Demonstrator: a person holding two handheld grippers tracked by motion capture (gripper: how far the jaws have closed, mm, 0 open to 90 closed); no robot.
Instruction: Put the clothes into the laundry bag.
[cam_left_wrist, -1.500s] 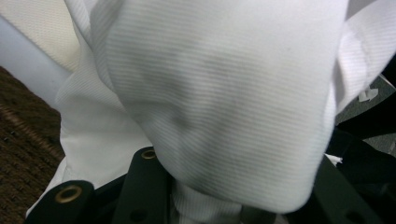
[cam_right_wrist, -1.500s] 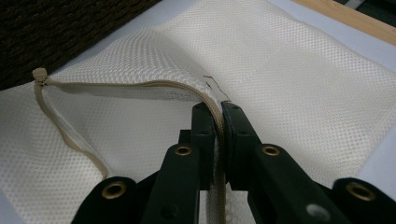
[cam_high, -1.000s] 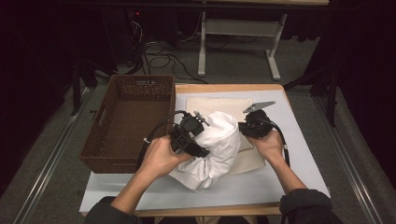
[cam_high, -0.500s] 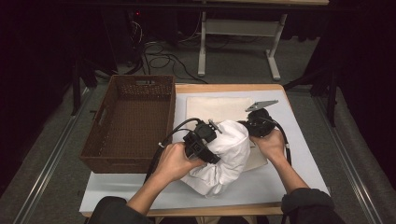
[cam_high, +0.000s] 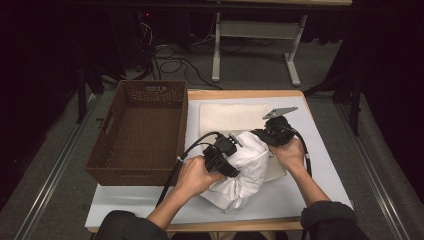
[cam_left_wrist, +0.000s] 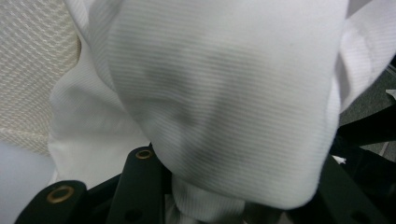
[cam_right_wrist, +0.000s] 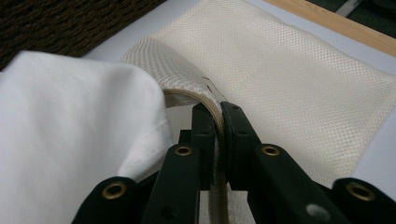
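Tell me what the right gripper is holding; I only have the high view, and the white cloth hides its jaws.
Observer: The right gripper is shut on the raised edge of the cream mesh sheet.
Operator: Is the white cloth in that grip too?
Observer: No. The white cloth lies beside the jaws, against the lifted mesh edge.
Operator: And the left gripper?
Observer: On the left gripper the jaws have just been opening, with white cloth bunched between them. Whether they pinch it I cannot tell.
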